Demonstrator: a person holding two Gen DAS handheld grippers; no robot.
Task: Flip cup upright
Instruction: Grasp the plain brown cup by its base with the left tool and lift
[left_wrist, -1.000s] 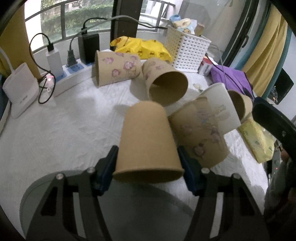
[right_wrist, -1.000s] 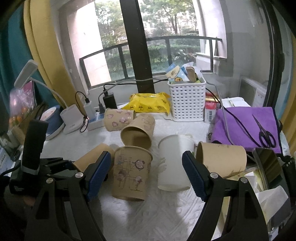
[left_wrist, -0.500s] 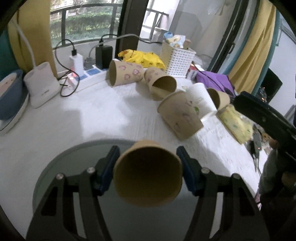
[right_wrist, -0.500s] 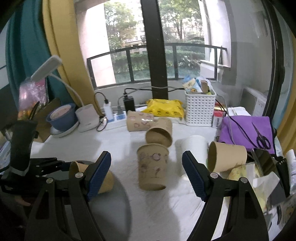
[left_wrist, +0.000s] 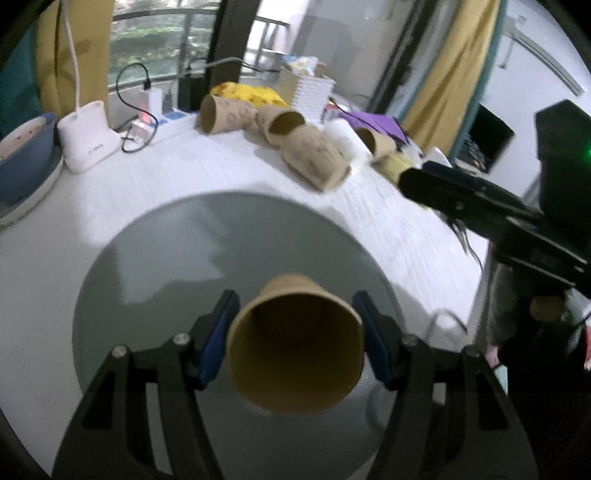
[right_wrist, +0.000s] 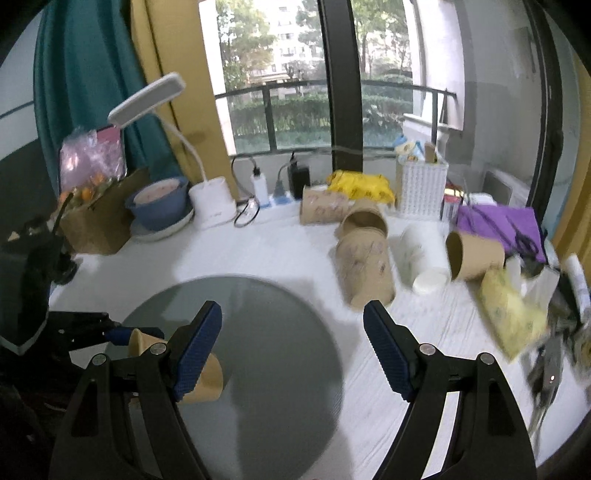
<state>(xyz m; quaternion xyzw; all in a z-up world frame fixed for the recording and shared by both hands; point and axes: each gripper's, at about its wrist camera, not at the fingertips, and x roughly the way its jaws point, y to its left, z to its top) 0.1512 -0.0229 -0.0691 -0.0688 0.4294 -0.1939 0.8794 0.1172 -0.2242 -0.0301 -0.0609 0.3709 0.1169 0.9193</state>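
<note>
White tablecloth (right_wrist: 288, 254) by a window, grey round mat (left_wrist: 192, 258) on the near part. Left tongs (left_wrist: 295, 332) clamped on a plain brown paper cup (left_wrist: 295, 343): blue pads (left_wrist: 218, 339) press both sides near the rim, mouth faces the left camera, base points away over the mat. Can't tell whether the base touches the mat.

Right tongs (right_wrist: 291, 347) spread wide, nothing between the pads, hanging over the mat. From them the held cup sits low left, partly hidden behind their left finger.

Beyond both tongs, well clear: printed cup (right_wrist: 365, 273) tilted, mouth down, white cup (right_wrist: 424, 262) beside it. Three more cups lie on their sides near a white basket (right_wrist: 421, 192).
</note>
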